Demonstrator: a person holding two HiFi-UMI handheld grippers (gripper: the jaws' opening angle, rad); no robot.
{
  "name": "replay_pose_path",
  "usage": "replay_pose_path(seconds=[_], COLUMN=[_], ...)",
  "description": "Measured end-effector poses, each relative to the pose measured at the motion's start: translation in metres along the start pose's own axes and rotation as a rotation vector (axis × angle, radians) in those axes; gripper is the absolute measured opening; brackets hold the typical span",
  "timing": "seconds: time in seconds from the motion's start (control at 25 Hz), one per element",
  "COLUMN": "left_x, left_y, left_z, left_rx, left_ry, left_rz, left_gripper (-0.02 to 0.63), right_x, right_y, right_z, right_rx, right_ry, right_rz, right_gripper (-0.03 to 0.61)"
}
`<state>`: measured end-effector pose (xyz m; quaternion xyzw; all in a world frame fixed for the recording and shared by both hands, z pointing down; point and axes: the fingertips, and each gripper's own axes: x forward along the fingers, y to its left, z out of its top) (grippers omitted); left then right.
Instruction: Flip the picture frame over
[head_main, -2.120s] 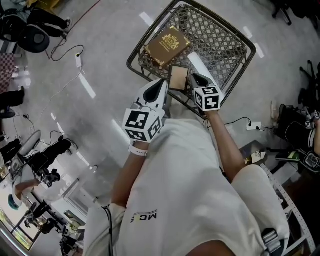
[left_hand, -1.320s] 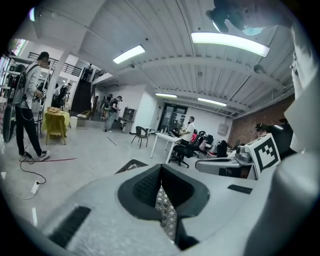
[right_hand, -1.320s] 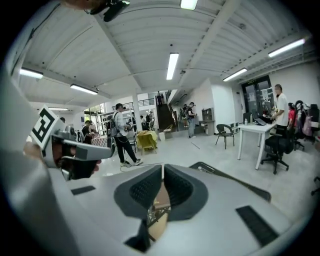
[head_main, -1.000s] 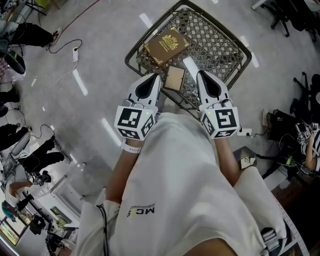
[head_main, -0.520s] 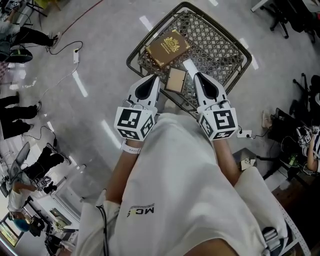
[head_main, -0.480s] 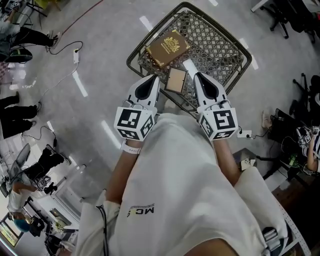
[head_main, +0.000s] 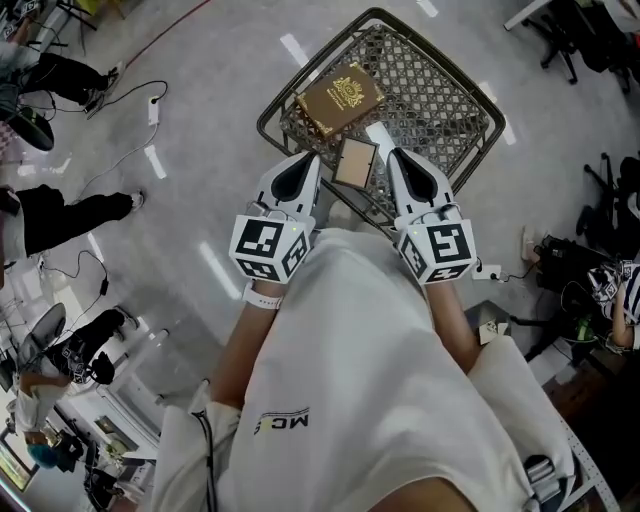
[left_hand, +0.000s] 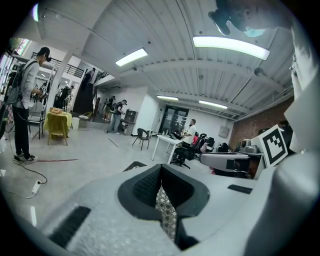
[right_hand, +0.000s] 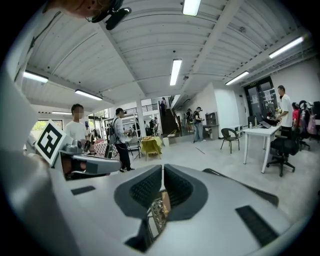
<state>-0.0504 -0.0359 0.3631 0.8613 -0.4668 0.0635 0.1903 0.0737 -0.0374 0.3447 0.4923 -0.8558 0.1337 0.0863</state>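
Withdrawn, the left gripper (head_main: 308, 161) and right gripper (head_main: 391, 156) are flanking the picture frame (head_main: 355, 163), fingers closed (empty); flip seemingly done.

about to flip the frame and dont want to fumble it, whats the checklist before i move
1. Left gripper free: ok, jaws together with nothing between them, so it must open before gripping.
2. Right gripper free: ok, jaws together and empty too.
3. Picture frame reachable: ok, it lies flat on the mesh table near the near edge, between the two grippers, and neither one is on it.
4. Room to turn it: cannot tell, because the brown book lies just beyond the frame, with its near corner very close.
5. Which face is up: cannot tell from the head view.
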Motion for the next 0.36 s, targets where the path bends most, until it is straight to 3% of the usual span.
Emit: replay_pose_path(seconds=[0.36], left_x=[-0.0024], left_y=[0.0013], left_z=[0.0003], left_rx=[0.001], left_ry=[-0.003], left_rz=[-0.001], left_gripper=[0.025], right_x=[0.0001], right_y=[0.0057], right_z=[0.0009], right_rx=[0.000], right_ry=[0.001], right_rz=[0.006], right_gripper=[0.029])
